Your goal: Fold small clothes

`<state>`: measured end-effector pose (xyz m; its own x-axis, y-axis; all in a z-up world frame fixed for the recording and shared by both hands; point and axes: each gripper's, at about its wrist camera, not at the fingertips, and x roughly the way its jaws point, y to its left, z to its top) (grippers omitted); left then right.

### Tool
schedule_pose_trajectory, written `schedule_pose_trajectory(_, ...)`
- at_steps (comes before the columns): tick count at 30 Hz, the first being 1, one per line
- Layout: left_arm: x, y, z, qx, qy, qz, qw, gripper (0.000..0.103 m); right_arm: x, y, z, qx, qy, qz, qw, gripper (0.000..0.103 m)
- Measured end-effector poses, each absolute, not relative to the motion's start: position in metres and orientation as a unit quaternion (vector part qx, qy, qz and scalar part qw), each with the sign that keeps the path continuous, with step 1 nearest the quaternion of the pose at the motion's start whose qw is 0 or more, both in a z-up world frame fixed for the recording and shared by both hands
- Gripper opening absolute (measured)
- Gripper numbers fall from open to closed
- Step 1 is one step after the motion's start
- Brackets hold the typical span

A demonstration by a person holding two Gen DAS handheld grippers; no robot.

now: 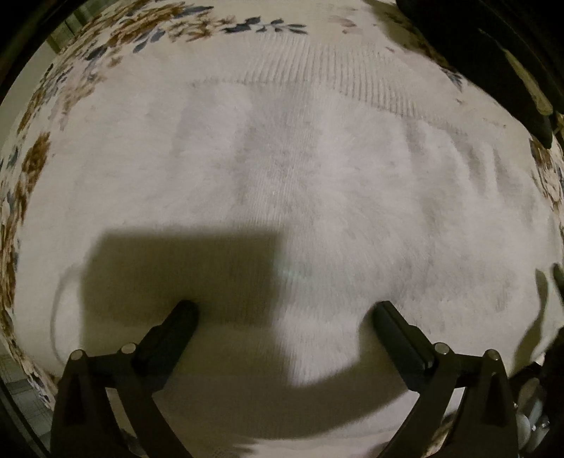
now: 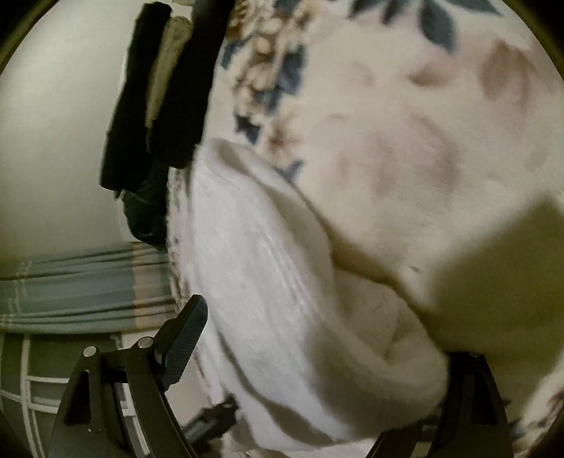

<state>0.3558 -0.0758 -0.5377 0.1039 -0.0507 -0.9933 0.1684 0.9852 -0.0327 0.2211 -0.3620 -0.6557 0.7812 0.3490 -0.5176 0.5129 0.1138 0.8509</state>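
Plainly, white garment (image 1: 299, 183) on floral cloth (image 1: 141, 28)

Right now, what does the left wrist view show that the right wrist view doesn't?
Left wrist only: the white garment spread flat, its ribbed hem at the far edge, and the left claw open above it with nothing between the fingers.

Right wrist only: a bunched fold of the garment between the right claw's spread fingers, dark clothes hanging at the upper left, and a blue striped cloth at the left.

Both: the white garment lying on the floral sheet.
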Motion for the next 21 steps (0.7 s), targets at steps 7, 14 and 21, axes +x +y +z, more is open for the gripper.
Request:
schedule_pose_trajectory(7,0.390,-0.068,-0.553,0.021,0.667,-0.077,0.741,0.103,0.245,-0.360,-0.654,0.649,0.322,-0.057,0.687,0.089)
schedule_pose_trajectory(14,0.375,-0.068,-0.540,0.015,0.660,-0.076,0.748,0.103,0.241,-0.357,-0.657,0.669,0.310,-0.110,0.667,0.039)
schedule_pose_trajectory(21,0.359,-0.055,-0.517,-0.007,0.652,-0.085,0.753,0.103,0.240,-0.346,-0.622,0.637,0.312,-0.154,0.688,0.034)
